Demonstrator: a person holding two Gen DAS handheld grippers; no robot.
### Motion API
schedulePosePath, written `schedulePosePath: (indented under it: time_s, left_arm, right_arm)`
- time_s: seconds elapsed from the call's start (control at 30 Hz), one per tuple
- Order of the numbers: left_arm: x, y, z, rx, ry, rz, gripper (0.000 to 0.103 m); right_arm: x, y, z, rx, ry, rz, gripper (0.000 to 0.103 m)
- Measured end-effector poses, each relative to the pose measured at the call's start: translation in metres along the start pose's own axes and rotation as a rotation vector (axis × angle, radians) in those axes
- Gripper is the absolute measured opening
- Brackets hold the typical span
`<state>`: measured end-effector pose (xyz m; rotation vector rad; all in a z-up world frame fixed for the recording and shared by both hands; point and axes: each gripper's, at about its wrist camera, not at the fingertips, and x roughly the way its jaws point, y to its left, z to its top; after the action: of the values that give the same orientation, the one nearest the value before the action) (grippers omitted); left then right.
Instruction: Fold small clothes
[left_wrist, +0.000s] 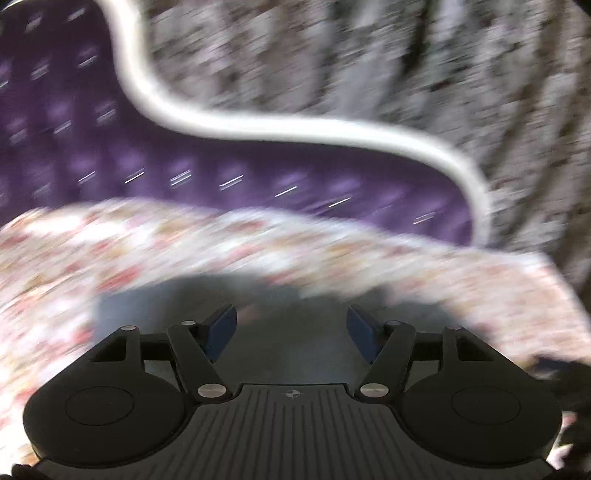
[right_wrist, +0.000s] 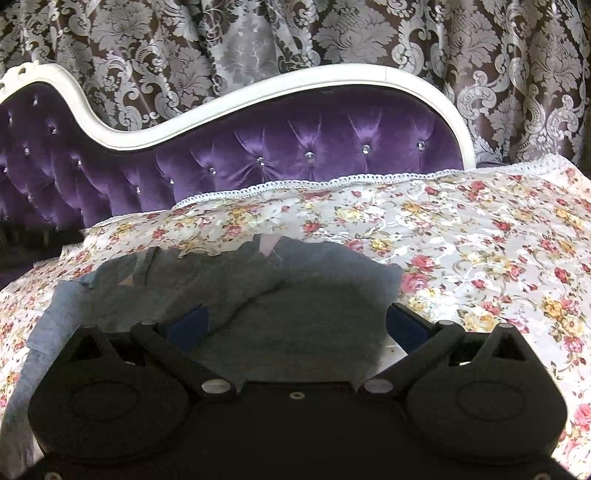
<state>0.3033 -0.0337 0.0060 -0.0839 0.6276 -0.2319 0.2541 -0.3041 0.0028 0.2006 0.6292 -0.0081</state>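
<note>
A small grey garment (right_wrist: 295, 295) lies partly folded on the floral bedspread (right_wrist: 480, 240). My right gripper (right_wrist: 295, 325) is open just above it, with the blue pads (right_wrist: 192, 323) apart over the cloth and holding nothing. In the left wrist view, which is motion-blurred, the grey garment (left_wrist: 288, 325) lies under my left gripper (left_wrist: 291, 326), which is open and empty. The near part of the garment is hidden by the gripper bodies in both views.
A purple tufted headboard (right_wrist: 295, 155) with a curved white frame (right_wrist: 258, 96) stands behind the bed. Patterned grey-brown curtains (right_wrist: 480, 55) hang behind it. The bedspread has a lace edge (right_wrist: 332, 182) along the headboard side.
</note>
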Motion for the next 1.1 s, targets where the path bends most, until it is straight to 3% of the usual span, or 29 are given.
schedulePosePath:
  time_s: [0.13,0.2,0.3,0.37,0.43,0.63,0.77,0.87,0.97,1.1]
  left_arm:
    - [0.019,0.053,-0.027,-0.064,0.083,0.149,0.064]
    - [0.025,0.073,-0.038,-0.099,0.107,0.174,0.064]
    - [0.024,0.081,-0.043,-0.062,0.074,0.149,0.064]
    - [0.026,0.069,-0.045,0.017,0.076,0.17,0.066]
    - [0.028,0.061,-0.051,0.068,0.06,0.193,0.067]
    - [0.024,0.068,-0.063,0.041,0.018,0.18,0.068]
    - [0.024,0.066,-0.064,0.053,0.014,0.192,0.068]
    - [0.025,0.069,-0.063,0.038,0.015,0.178,0.068]
    - [0.024,0.071,-0.064,0.031,0.015,0.167,0.068]
    - [0.024,0.072,-0.065,0.028,0.009,0.162,0.068]
  right_arm:
    - [0.0,0.005,-0.002,-0.018,-0.014,0.014,0.102]
    - [0.001,0.007,-0.003,-0.027,-0.019,0.032,0.1]
    - [0.006,0.006,-0.005,-0.015,-0.02,0.099,0.087]
    - [0.013,0.005,-0.006,-0.003,-0.009,0.135,0.078]
    - [0.022,0.008,-0.007,-0.001,0.007,0.127,0.075]
    - [0.044,0.014,0.01,0.018,0.052,0.118,0.074]
    - [0.058,0.034,0.031,-0.017,0.07,0.07,0.074]
    - [0.076,0.052,0.045,-0.046,0.104,-0.013,0.074]
    - [0.092,0.041,0.048,0.068,0.148,-0.019,0.073]
    - [0.099,0.014,0.037,0.218,0.216,0.009,0.058]
